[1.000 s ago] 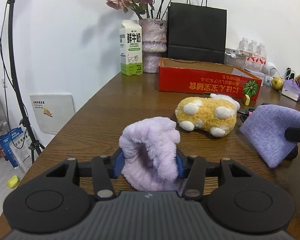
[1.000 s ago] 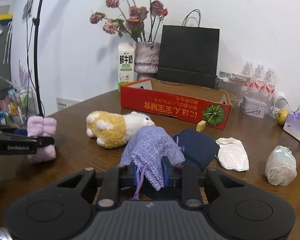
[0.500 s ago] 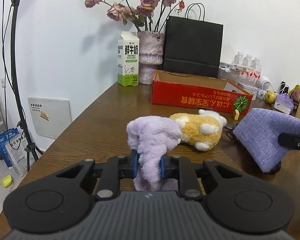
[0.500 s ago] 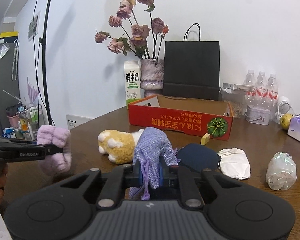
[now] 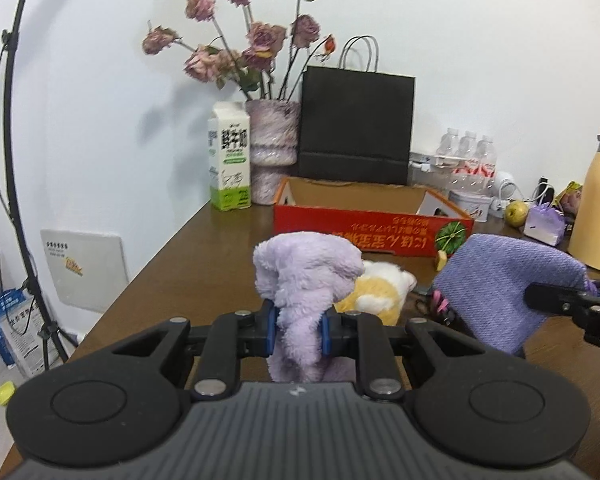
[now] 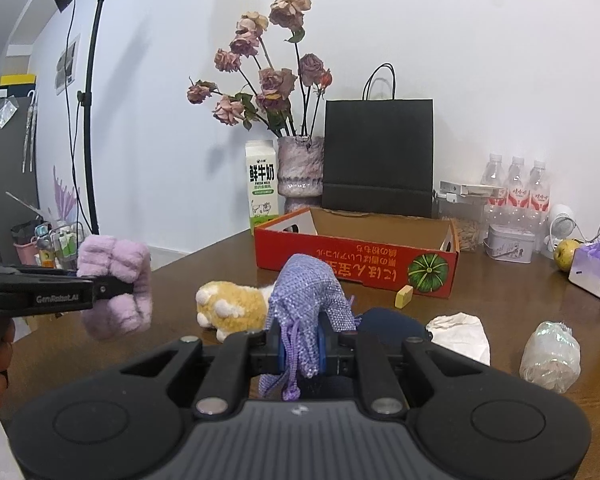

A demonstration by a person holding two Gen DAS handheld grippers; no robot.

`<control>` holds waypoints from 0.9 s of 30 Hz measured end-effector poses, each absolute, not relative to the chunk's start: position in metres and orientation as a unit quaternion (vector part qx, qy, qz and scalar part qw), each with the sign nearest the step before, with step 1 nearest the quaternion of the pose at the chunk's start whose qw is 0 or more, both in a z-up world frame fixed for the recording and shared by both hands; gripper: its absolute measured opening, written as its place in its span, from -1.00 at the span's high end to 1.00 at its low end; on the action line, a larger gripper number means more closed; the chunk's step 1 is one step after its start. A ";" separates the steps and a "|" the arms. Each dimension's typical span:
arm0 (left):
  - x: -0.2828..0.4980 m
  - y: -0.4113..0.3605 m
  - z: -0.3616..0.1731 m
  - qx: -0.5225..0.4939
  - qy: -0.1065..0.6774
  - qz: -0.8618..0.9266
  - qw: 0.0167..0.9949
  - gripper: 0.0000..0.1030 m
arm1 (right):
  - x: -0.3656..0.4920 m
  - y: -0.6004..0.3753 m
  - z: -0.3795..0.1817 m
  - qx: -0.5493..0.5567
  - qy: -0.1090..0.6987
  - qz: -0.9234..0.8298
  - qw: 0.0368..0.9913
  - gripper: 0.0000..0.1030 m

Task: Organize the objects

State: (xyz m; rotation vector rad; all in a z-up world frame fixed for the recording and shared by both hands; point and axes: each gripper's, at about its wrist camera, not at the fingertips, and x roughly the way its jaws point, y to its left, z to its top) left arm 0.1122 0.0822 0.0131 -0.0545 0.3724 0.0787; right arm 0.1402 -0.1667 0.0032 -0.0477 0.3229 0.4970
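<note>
My left gripper is shut on a fluffy lilac plush cloth and holds it above the wooden table; it also shows in the right wrist view. My right gripper is shut on a purple woven drawstring pouch, also lifted, which shows at the right of the left wrist view. A yellow and white plush toy lies on the table between them. An open red cardboard box stands behind.
A milk carton, a vase of dried roses and a black paper bag stand at the back. A dark blue pouch, white cloth, clear wrapped bundle, yellow block, bottles and a yellow flask are at the right.
Both grippers have risen from the table. The left gripper closed on the lilac cloth and lifted it; the right lifted the purple pouch higher.
</note>
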 end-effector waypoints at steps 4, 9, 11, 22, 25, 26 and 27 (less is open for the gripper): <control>0.119 0.075 0.019 -0.024 0.180 0.027 0.983 0.60 | 0.143 -0.166 0.005 -0.023 0.159 0.243 0.957 0.74; 0.130 0.070 0.024 -0.025 0.174 0.022 0.984 0.60 | 0.152 -0.166 0.010 -0.021 0.157 0.242 0.957 0.74; 0.134 0.069 0.025 -0.025 0.172 0.020 0.985 0.60 | 0.156 -0.165 0.012 -0.020 0.156 0.242 0.958 0.74; 0.164 0.063 0.037 -0.031 0.161 0.011 0.986 0.60 | 0.186 -0.164 0.023 -0.009 0.146 0.239 0.960 0.74; 0.173 0.059 0.040 -0.031 0.158 0.007 0.987 0.60 | 0.196 -0.163 0.024 -0.006 0.146 0.240 0.960 0.74; 0.176 0.058 0.041 -0.031 0.156 0.005 0.987 0.60 | 0.199 -0.163 0.025 -0.006 0.146 0.240 0.960 0.74; 0.179 0.057 0.042 -0.031 0.155 0.004 0.987 0.60 | 0.203 -0.163 0.025 -0.005 0.145 0.240 0.960 0.74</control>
